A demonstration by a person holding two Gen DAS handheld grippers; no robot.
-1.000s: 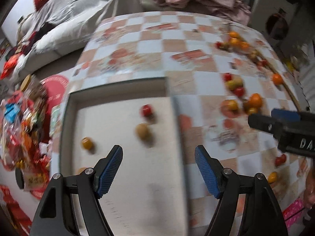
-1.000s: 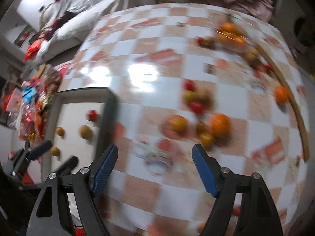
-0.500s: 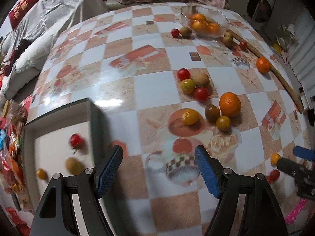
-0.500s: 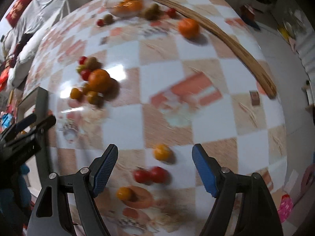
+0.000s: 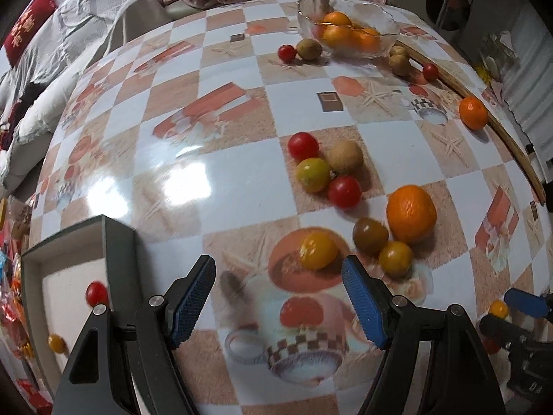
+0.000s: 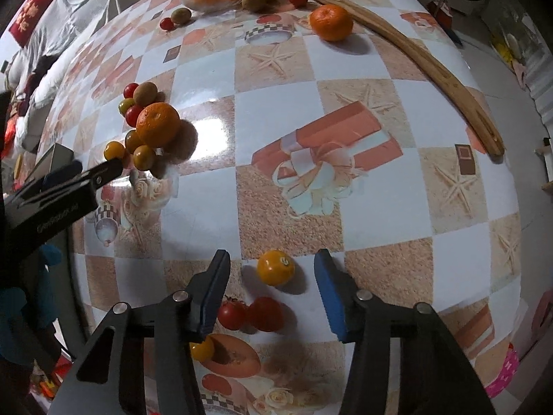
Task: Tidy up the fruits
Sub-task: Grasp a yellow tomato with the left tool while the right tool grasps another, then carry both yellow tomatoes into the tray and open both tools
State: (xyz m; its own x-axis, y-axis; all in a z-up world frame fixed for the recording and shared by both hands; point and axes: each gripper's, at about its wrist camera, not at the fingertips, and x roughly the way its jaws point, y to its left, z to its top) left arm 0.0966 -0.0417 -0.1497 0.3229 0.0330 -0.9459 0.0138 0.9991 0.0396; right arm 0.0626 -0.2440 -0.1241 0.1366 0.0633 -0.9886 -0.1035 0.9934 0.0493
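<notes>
Fruits lie scattered on a checkered table. My left gripper (image 5: 278,292) is open and empty, just short of a yellow tomato (image 5: 318,250), with a dark tomato (image 5: 369,236), a small orange tomato (image 5: 395,258) and an orange (image 5: 410,214) beside it. My right gripper (image 6: 271,288) is open, its fingers on either side of a yellow tomato (image 6: 275,267) without touching it. Two red tomatoes (image 6: 252,313) lie just below it. A grey tray (image 5: 114,242) at the left holds a red tomato (image 5: 96,294) and a yellow one (image 5: 56,343).
A glass bowl of oranges (image 5: 347,31) stands at the far side with kiwis (image 5: 309,48) and tomatoes around it. A lone orange (image 6: 330,22) lies by a wooden strip (image 6: 414,52) along the table's right edge. A sofa with bedding lies beyond the table.
My left gripper has moved right from above the tray to the fruit cluster. My right gripper has swung right and come down around the yellow tomato near the front edge.
</notes>
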